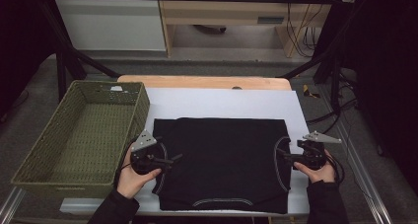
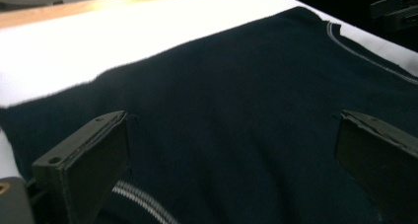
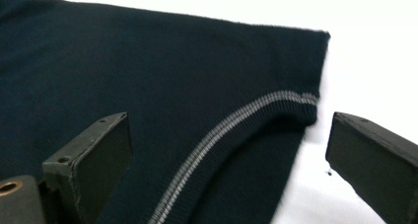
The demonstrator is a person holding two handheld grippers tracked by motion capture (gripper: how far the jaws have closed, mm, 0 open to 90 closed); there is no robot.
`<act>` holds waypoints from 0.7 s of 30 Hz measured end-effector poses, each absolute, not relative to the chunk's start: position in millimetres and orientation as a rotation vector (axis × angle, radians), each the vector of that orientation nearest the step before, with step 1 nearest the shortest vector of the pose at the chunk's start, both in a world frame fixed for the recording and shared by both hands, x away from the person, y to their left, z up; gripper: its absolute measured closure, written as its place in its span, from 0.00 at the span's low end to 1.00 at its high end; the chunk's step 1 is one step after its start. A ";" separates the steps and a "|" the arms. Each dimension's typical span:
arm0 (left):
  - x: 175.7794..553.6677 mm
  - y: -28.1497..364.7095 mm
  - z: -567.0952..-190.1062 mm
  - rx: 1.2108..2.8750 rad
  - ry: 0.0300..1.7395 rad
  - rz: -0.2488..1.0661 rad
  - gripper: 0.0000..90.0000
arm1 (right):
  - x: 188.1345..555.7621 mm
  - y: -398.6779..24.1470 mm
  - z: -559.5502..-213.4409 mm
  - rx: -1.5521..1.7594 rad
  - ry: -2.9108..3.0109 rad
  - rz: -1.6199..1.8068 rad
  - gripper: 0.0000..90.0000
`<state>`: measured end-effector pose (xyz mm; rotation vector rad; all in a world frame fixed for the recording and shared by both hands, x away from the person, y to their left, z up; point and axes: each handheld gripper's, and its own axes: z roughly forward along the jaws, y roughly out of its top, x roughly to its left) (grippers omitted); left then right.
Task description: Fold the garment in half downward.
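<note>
No text, label, brand, number or sign can be read anywhere here. The dark garment (image 1: pixel 222 160) lying between the left gripper (image 1: pixel 173 160) and the right gripper (image 1: pixel 282 156) bears grey stripes along its edges but no lettering. The woven basket (image 1: pixel 34 160) just outside the left gripper has a small pale tag on its far rim, too small to read.
</note>
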<state>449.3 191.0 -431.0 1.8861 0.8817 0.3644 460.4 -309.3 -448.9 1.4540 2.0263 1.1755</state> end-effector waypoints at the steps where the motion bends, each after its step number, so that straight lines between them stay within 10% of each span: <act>1: 447.8 191.1 -433.1 1.888 0.883 0.353 0.00 | 460.2 -310.1 -450.7 1.461 2.026 1.177 0.05; 21: 439.8 191.5 -457.7 1.945 0.886 0.343 0.00 | 486.9 -302.3 -480.5 1.554 2.139 0.998 0.10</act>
